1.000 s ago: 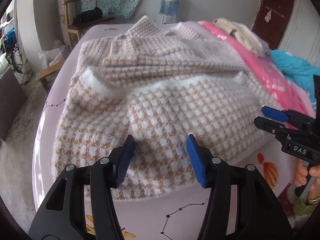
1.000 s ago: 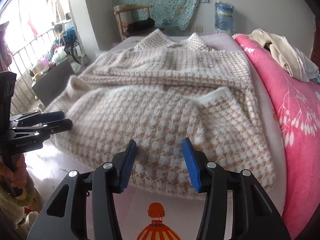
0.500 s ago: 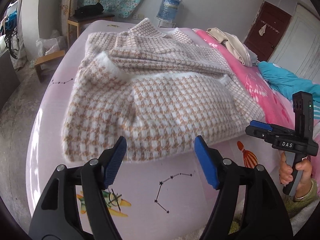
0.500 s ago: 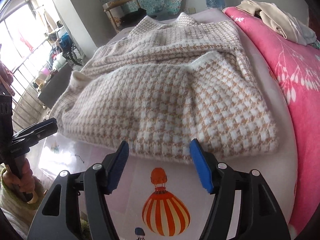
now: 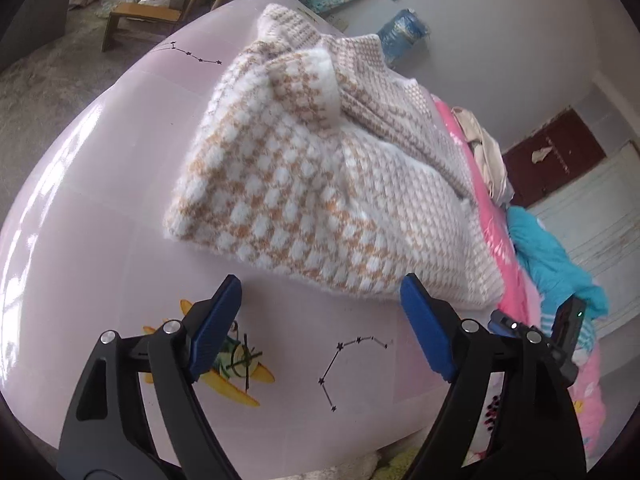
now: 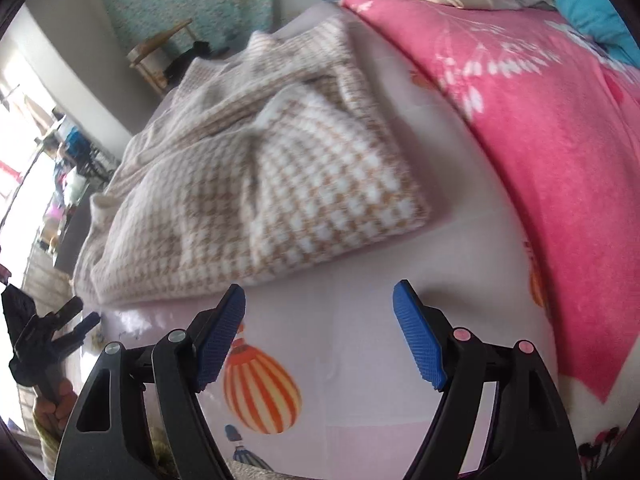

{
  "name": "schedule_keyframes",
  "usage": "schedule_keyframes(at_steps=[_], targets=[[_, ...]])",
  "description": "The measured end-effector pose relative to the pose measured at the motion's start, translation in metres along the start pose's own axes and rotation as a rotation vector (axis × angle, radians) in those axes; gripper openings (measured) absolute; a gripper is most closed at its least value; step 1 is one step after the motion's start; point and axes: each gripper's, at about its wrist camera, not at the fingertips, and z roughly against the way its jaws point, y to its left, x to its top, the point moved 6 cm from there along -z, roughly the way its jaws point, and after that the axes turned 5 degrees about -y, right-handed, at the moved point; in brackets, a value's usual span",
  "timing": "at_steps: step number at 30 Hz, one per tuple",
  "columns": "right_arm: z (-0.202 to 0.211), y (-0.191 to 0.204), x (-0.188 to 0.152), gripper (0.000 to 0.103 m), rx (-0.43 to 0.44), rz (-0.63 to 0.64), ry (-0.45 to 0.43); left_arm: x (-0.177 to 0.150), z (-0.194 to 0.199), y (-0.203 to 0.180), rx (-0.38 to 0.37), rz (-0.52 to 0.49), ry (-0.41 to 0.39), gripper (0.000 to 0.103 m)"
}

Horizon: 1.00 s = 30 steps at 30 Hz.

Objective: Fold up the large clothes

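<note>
1. Nearest in the left wrist view, the left tool (image 5: 320,312) fills the bottom of the frame, its ribbed blue pads on black arms spread wide. The jaws have just been opening and nothing lies between them, only bare sheet.
2. The right tool (image 6: 319,322) sits the same way at the bottom of its own view: jaws just opened, spread, pinching nothing.
3. Under both is the pale pink bed sheet (image 5: 100,184), smooth and slightly glossy, printed with a yellow cartoon plane (image 5: 224,372), star-line constellations and, in the right view, an orange striped balloon (image 6: 260,388).
4. Just beyond the pads lies the fluffy tan-and-white houndstooth knit garment (image 5: 320,200), centre frame on the bed. It is thick, soft and fuzzy-edged. I judge its lower part is already folded up over the body, giving a plump doubled hem edge facing the tools, and a sleeve or side looks turned in.
5. The fold seems partway: the stack is still broad and lumpy, with ridges across the upper centre (image 6: 224,120), so at least one more fold and smoothing look left.
6. To the right, a hot-pink floral fleece blanket (image 6: 540,128) runs along the garment.
7. Farthest, a wooden chair (image 6: 160,56) stands at upper left of the right view.
</note>
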Motion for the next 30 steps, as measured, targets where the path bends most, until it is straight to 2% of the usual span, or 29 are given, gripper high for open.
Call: schedule_keyframes(at_steps=[2,6,10,13,15,17,18,20,21,23,26,30], targets=[[-0.001,-0.007,0.010,0.075,0.014,-0.049,-0.035,0.009,-0.003,0.003,-0.020,0.052,-0.022,0.078],[-0.014,-0.007,0.029,0.075,-0.012,-0.082,-0.090,0.024,-0.009,0.007,-0.054,0.150,-0.067,0.078],[-0.028,-0.001,0.041,0.075,-0.044,-0.105,-0.155,0.030,-0.015,0.000,-0.005,0.141,-0.122,0.076],[-0.035,0.008,0.046,0.074,-0.091,-0.066,-0.188,0.033,-0.020,-0.004,0.106,0.071,-0.160,0.059],[-0.039,0.013,0.048,0.062,-0.142,-0.014,-0.196,0.035,-0.024,-0.009,0.178,-0.002,-0.177,0.054],[-0.041,0.015,0.049,0.047,-0.155,0.018,-0.188,0.034,-0.029,-0.015,0.238,-0.075,-0.178,0.042],[-0.039,0.015,0.051,0.032,-0.147,0.033,-0.187,0.033,-0.030,-0.021,0.257,-0.121,-0.181,0.037],[-0.027,0.021,0.056,0.022,-0.137,0.074,-0.211,0.032,-0.024,-0.033,0.292,-0.220,-0.203,0.021],[-0.017,0.023,0.058,0.021,-0.137,0.097,-0.233,0.032,-0.018,-0.040,0.311,-0.264,-0.224,0.019],[0.004,0.030,0.063,0.015,-0.122,0.128,-0.278,0.032,-0.003,-0.053,0.311,-0.316,-0.265,0.012],[0.034,0.038,0.070,0.013,-0.085,0.149,-0.328,0.031,0.024,-0.070,0.300,-0.365,-0.315,0.009],[0.065,0.043,0.067,0.012,-0.056,0.174,-0.357,0.028,0.055,-0.080,0.262,-0.384,-0.324,0.008]])
